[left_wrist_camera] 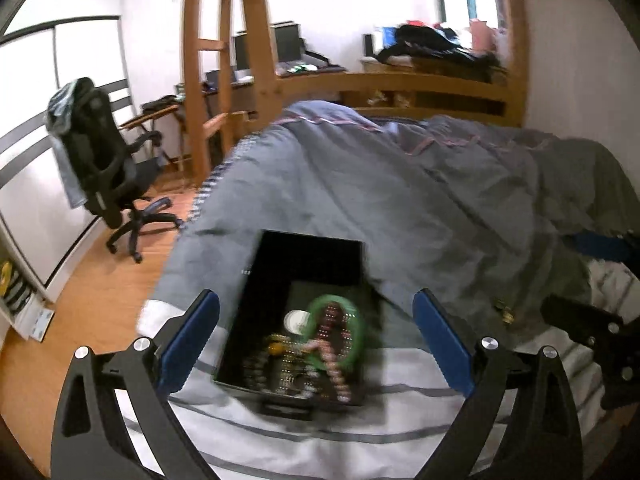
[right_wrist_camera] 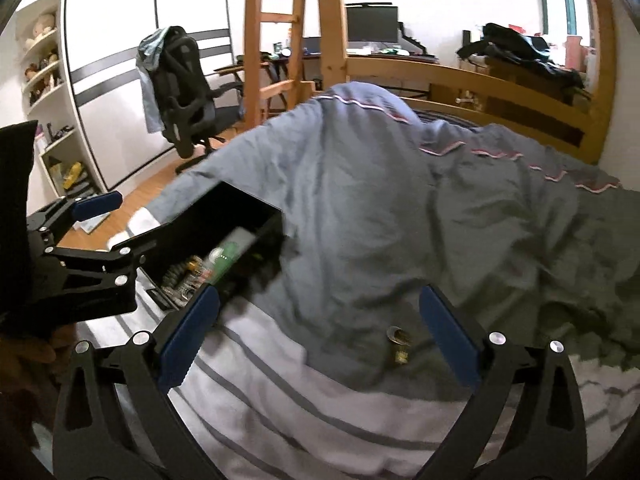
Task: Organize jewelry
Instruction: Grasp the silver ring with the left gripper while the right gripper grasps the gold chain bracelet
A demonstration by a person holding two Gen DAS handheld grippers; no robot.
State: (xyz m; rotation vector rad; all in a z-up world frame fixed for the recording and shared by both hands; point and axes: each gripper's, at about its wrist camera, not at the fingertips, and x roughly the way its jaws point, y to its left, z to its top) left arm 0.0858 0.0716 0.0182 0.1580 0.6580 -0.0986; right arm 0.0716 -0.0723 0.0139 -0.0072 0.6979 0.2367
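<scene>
An open black jewelry box [left_wrist_camera: 308,264] lies on the bed. It holds a green bangle [left_wrist_camera: 360,332], bead bracelets [left_wrist_camera: 336,368] and other small pieces. My left gripper [left_wrist_camera: 316,336] is open, its blue fingers on either side of the box, just above it. In the right wrist view the box [right_wrist_camera: 236,216] is at the left, with the left gripper beside it. A small gold and silver piece of jewelry [right_wrist_camera: 398,342] lies on the grey duvet, also visible in the left wrist view [left_wrist_camera: 505,312]. My right gripper [right_wrist_camera: 320,328] is open and empty, the piece lying inside its right finger.
A crumpled grey duvet [right_wrist_camera: 400,200] covers most of the bed over a white striped sheet [right_wrist_camera: 300,400]. A wooden bed frame and ladder [right_wrist_camera: 296,40] stand behind. An office chair [right_wrist_camera: 184,92], a desk with monitors and a wardrobe stand on the wooden floor to the left.
</scene>
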